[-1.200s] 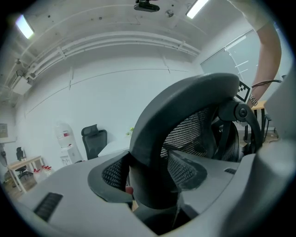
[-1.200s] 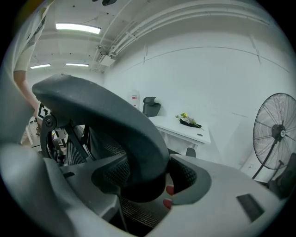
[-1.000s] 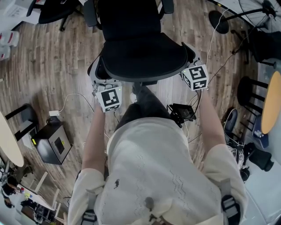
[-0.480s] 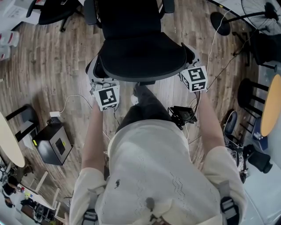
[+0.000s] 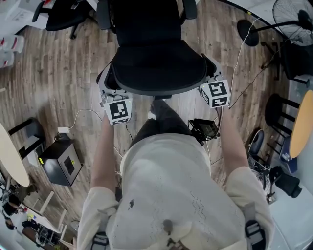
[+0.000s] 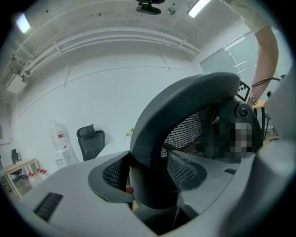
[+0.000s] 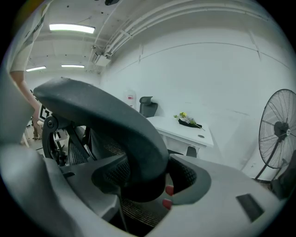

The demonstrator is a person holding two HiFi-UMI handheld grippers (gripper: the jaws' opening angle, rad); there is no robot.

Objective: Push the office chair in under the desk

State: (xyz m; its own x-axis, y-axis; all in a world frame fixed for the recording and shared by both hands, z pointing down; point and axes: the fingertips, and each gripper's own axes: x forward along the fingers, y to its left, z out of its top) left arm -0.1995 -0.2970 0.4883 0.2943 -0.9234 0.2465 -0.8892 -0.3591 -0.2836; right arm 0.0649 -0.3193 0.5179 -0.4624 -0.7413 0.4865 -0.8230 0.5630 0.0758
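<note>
**Operator:** Status nearest the body?

**Guide:** Your pale shirt (image 5: 166, 195) fills the lower head view. Both your forearms reach forward, one on each side of it.

**Operator:** Left gripper?

**Guide:** Your left gripper (image 6: 150, 178) is clamped on the top rim of the chair (image 5: 156, 68) at its left end. The thick grey rim sits between the two jaws, and both ribbed pads (image 6: 108, 173) bear on it. The jaws stand wide because the rim is wide.

**Operator:** Right gripper?

**Guide:** Your right gripper (image 7: 148, 178) pinches the same rim at its right end. Here too the rim fills the gap between the jaws.

**Operator:** Chair position?

**Guide:** The chair stands directly in front of you on the wooden floor (image 5: 58, 83), with its back toward you and your two grippers at its outer corners.

**Operator:** Floor items beside you?

**Guide:** A black box (image 5: 61, 163) sits to your left, with a white cable (image 5: 83, 113) lying beside it.

**Operator:** Farther out?

**Guide:** The right gripper view shows a white desk (image 7: 185, 130) beyond the chair, with flowers (image 7: 187, 119) on its top. A standing fan (image 7: 277, 134) is to the right of the desk. A second office chair (image 5: 63, 14) stands at the far left of the head view.
</note>
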